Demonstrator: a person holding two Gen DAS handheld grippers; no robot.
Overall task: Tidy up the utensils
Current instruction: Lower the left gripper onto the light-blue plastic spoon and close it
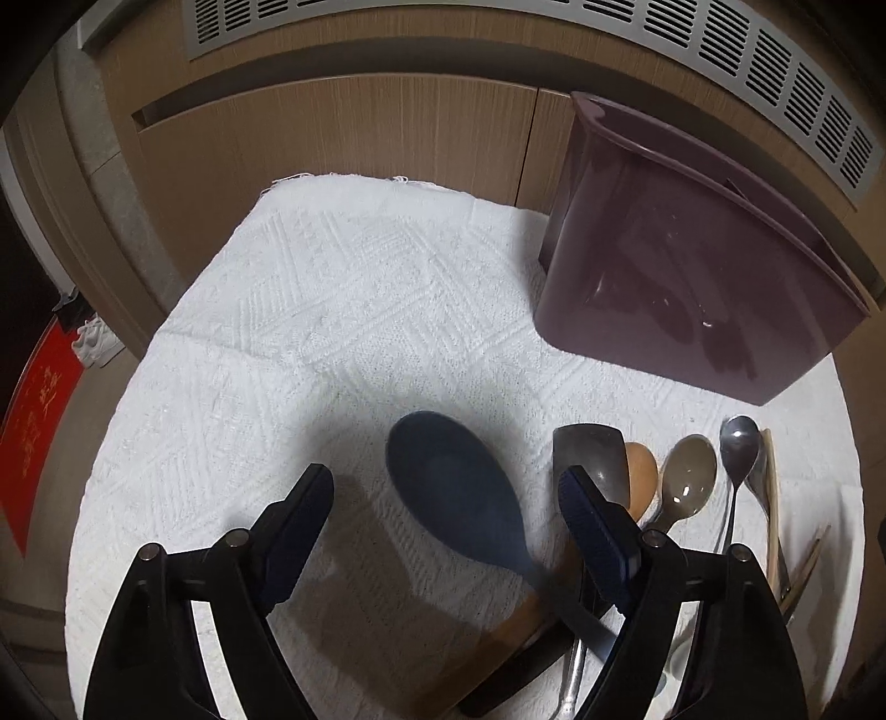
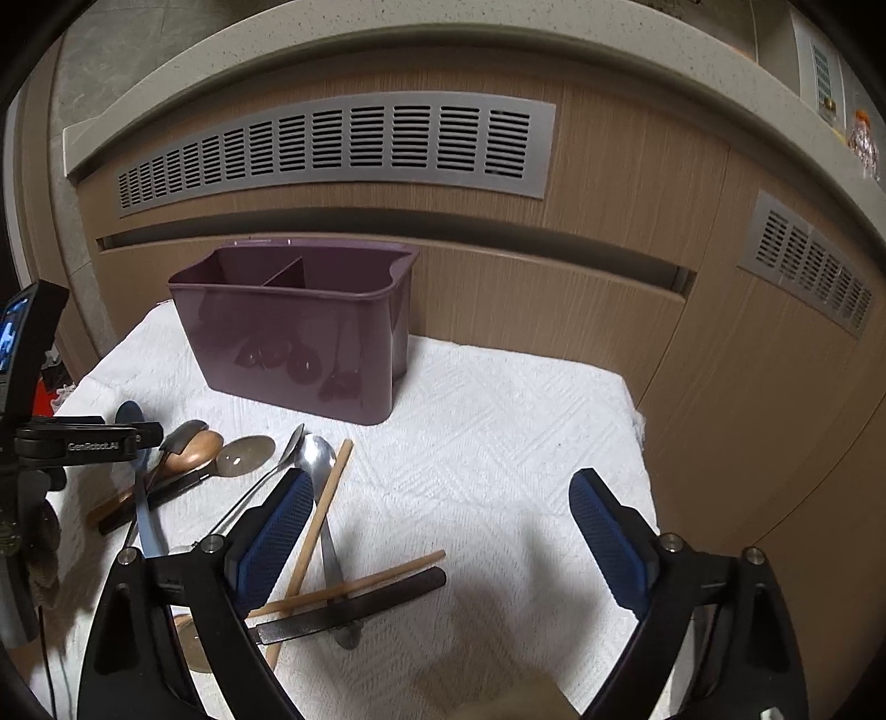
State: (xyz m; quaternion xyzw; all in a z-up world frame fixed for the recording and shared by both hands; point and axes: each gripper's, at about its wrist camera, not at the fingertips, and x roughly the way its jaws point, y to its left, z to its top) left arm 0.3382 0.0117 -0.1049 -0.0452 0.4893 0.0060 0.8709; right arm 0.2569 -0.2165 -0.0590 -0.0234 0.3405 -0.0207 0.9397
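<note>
Right under both claws is a surface covered with a white textured towel (image 2: 498, 421), bumpy diamond weave, pushed up against a run of wood-grain cabinet fronts (image 2: 609, 183). A long grey slotted vent grille (image 2: 332, 149) sits high on the cabinets, with a second one (image 2: 808, 266) further off to the right claw's right, and a pale stone countertop edge (image 2: 387, 50) runs above it all.

Ahead of the right claw (image 2: 437, 498) and a bit to its left stands a purple utensil caddy (image 2: 293, 332), upright, with a divider inside. That claw is spread wide with nothing between its blue pads; a steel spoon (image 2: 315, 459) and a wooden chopstick (image 2: 326, 498) lie just beside its left finger, and a second chopstick (image 2: 376, 581) crosses a dark-handled knife (image 2: 360, 606) below.

The left claw (image 1: 443, 493) is also spread apart, hovering over a dark blue rice paddle (image 1: 454, 487) without pinching it. To its right, lying side by side, are a dark spatula (image 1: 590, 448), a wooden spoon (image 1: 642, 471), a brownish plastic spoon (image 1: 686, 482) and a metal spoon (image 1: 739, 443). Way off to the left claw's left, down on the floor, there's a red mat (image 1: 39, 421) and white sneakers (image 1: 97, 346).
</note>
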